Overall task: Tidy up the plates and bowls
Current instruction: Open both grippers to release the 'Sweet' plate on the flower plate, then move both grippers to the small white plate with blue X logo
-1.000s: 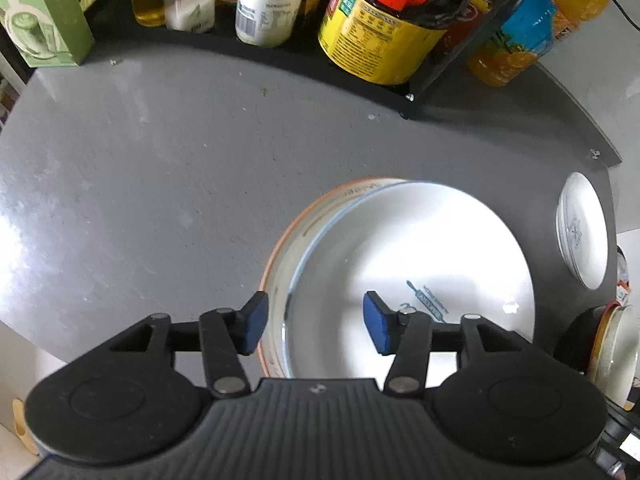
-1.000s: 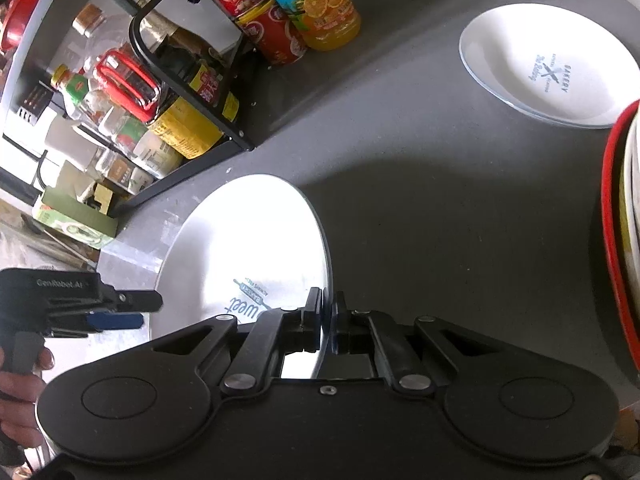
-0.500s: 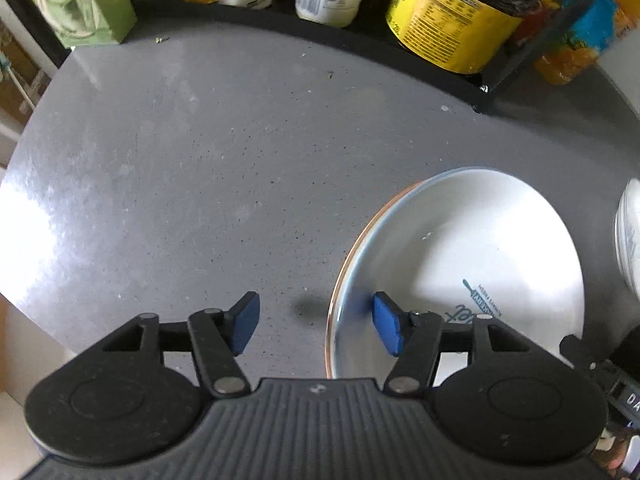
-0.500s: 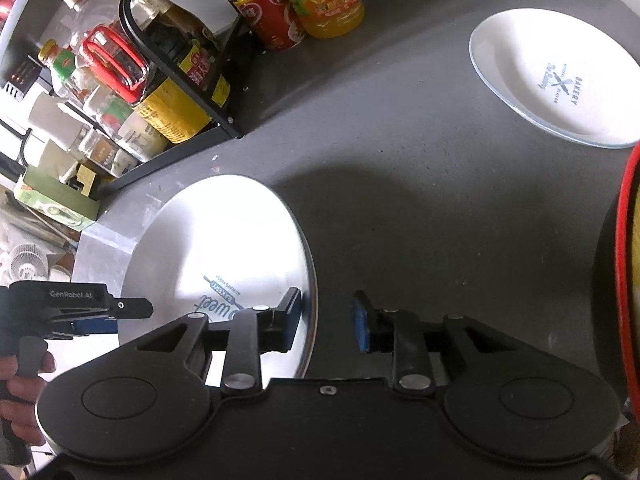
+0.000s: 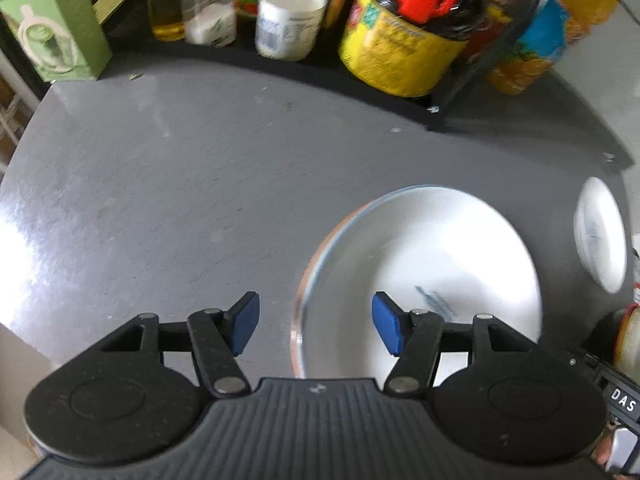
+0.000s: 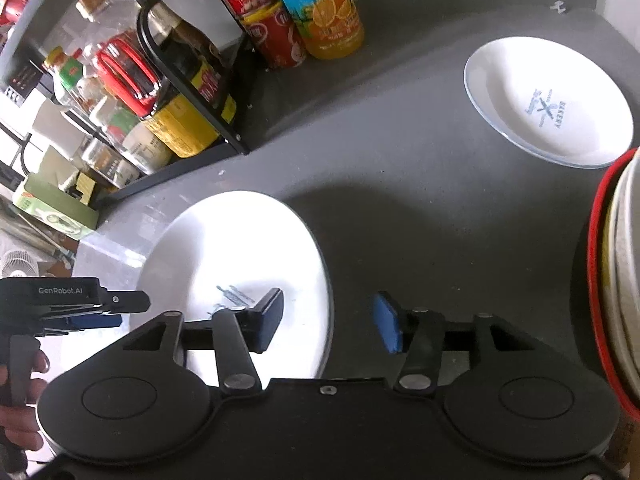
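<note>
A white plate with a blue logo (image 5: 432, 264) lies on top of an orange-rimmed plate on the grey table (image 5: 180, 184). My left gripper (image 5: 316, 326) stands open, its fingers straddling the stack's near-left rim without touching it. In the right wrist view the same white plate (image 6: 236, 260) lies flat, and my right gripper (image 6: 330, 322) is open with the plate's right rim between its fingers. The left gripper (image 6: 92, 312) shows at that view's left edge, held by a hand. A second white plate (image 6: 548, 102) printed "BAKERY" lies at the far right; it is also seen as white plate (image 5: 600, 236).
A black wire rack (image 6: 192, 92) holds bottles, jars and a yellow-labelled jar (image 5: 396, 52). Cans and an orange juice bottle (image 6: 320, 4) stand beside it. A green carton (image 5: 52, 24) is at the far left. A red-rimmed stack of dishes (image 6: 616, 280) stands at the right edge.
My right gripper let go of the white plate and opened wide. The plate settled onto the orange-rimmed one. My left gripper stayed open and shifted along the stack's rim.
</note>
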`<state>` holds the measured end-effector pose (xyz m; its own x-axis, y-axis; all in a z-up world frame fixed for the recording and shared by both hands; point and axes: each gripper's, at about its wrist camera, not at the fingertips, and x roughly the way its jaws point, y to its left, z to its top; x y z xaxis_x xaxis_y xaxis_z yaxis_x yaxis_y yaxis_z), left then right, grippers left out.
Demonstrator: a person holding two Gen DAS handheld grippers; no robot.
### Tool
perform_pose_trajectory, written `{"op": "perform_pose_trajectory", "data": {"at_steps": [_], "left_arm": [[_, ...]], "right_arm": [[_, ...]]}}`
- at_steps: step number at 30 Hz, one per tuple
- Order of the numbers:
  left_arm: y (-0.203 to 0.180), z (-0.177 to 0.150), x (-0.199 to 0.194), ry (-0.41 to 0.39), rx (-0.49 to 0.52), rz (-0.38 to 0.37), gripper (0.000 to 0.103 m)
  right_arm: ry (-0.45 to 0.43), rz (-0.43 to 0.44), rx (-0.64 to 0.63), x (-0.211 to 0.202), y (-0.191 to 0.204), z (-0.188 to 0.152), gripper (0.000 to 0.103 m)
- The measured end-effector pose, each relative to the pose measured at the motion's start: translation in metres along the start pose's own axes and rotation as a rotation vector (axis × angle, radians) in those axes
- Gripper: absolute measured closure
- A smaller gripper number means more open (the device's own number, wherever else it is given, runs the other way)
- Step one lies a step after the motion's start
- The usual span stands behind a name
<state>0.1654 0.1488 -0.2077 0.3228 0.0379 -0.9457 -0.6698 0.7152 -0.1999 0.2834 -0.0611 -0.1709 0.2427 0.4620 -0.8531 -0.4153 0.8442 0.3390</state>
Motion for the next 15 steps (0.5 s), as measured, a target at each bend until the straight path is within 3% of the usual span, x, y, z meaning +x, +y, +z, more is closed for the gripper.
{"op": "perform_pose_trajectory", "data": {"at_steps": [6, 8, 11, 15], "left_arm": [[-0.016, -0.003, -0.018, -0.044, 0.096, -0.043, 0.038], [-0.022, -0.006, -0.022, -0.05, 0.134, -0.057, 0.032], [-0.028, -0.011, -0.026, -0.039, 0.172, -0.095, 0.024], [-0.036, -0.018, -0.031, -0.008, 0.207, -0.156, 0.021]], "right_arm": [[-0.047, -0.034, 0.009, -0.022, 0.011, -0.001, 0.024], [-0.056, -0.033, 0.013, -0.03, 0.013, -0.003, 0.013], [-0.078, -0.055, 0.011, -0.044, 0.018, -0.007, 0.005], [-0.105, -0.074, 0.021, -0.062, 0.023, -0.014, 0.0]]}}
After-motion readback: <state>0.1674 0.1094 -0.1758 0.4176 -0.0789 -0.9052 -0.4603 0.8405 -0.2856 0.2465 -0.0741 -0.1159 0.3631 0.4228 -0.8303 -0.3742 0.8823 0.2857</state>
